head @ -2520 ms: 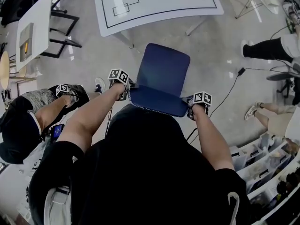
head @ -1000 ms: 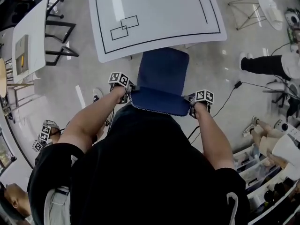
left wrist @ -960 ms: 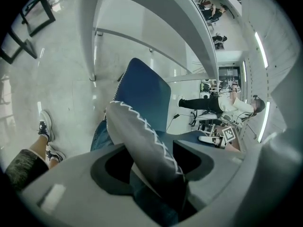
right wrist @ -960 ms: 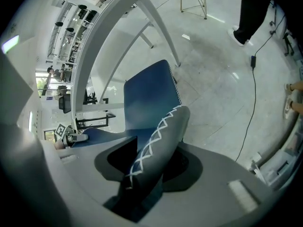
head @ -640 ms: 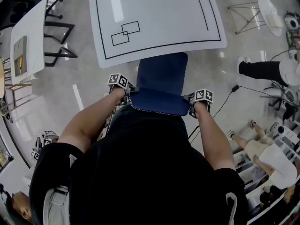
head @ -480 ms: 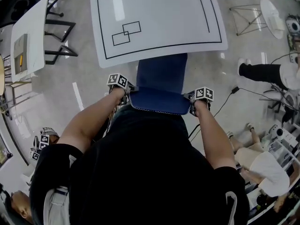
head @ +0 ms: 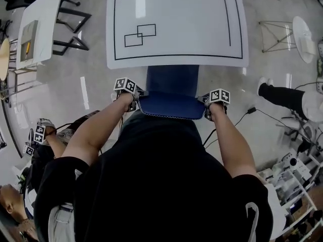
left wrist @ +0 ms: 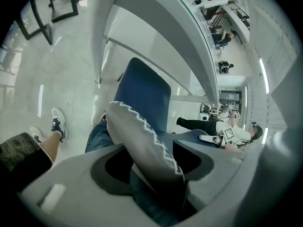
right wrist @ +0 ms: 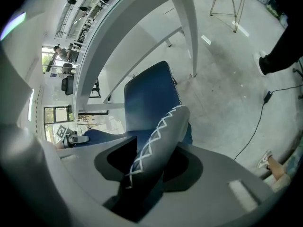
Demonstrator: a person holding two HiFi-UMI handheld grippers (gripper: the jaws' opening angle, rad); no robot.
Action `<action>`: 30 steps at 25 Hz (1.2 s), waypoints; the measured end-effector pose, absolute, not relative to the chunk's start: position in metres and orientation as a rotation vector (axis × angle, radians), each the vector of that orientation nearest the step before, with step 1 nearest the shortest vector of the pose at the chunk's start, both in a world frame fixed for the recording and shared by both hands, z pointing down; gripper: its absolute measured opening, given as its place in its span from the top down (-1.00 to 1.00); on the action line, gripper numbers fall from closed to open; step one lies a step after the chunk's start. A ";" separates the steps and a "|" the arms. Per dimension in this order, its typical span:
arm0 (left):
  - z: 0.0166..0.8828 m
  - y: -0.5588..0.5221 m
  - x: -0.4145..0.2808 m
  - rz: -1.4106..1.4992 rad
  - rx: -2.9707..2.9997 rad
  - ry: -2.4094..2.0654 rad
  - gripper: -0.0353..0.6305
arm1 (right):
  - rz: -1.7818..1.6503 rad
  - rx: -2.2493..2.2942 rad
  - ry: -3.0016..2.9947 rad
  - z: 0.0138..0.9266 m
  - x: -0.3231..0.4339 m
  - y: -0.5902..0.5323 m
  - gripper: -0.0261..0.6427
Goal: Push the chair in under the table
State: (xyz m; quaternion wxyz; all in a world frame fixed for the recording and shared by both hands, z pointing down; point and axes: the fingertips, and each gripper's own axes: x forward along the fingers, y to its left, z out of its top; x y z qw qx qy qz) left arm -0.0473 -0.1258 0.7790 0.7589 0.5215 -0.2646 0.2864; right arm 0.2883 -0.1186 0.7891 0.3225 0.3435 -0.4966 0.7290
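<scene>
Place: blue padded chair [head: 171,79] at picture centre, seat half under white rectangular surface [head: 176,24] | Grip: left tongs [head: 137,96] and right tongs [head: 206,104] each clamp its soft backrest [head: 166,106] at the side edges | Handling: we judge it light with a stiff frame; push there.

Chair [head: 171,84] partly under the table [head: 192,14]
</scene>
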 end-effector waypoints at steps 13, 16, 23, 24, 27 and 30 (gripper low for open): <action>0.784 -0.151 -0.023 0.476 1.085 -0.686 -0.24 | 1.841 0.801 -1.355 0.798 0.311 -0.181 0.34; 0.787 -0.157 -0.020 0.442 1.076 -0.710 -0.25 | 1.836 0.798 -1.369 0.800 0.315 -0.190 0.33; 0.793 -0.166 -0.019 0.392 1.071 -0.753 -0.25 | 1.837 0.825 -1.407 0.806 0.317 -0.200 0.32; 0.795 -0.167 -0.020 0.382 1.073 -0.762 -0.25 | 1.838 0.833 -1.414 0.807 0.317 -0.201 0.32; 0.800 -0.171 -0.021 0.348 1.078 -0.795 -0.25 | 1.835 0.857 -1.434 0.813 0.317 -0.204 0.32; 0.805 -0.180 -0.019 0.321 1.089 -0.821 -0.25 | 1.822 0.870 -1.454 0.819 0.321 -0.215 0.32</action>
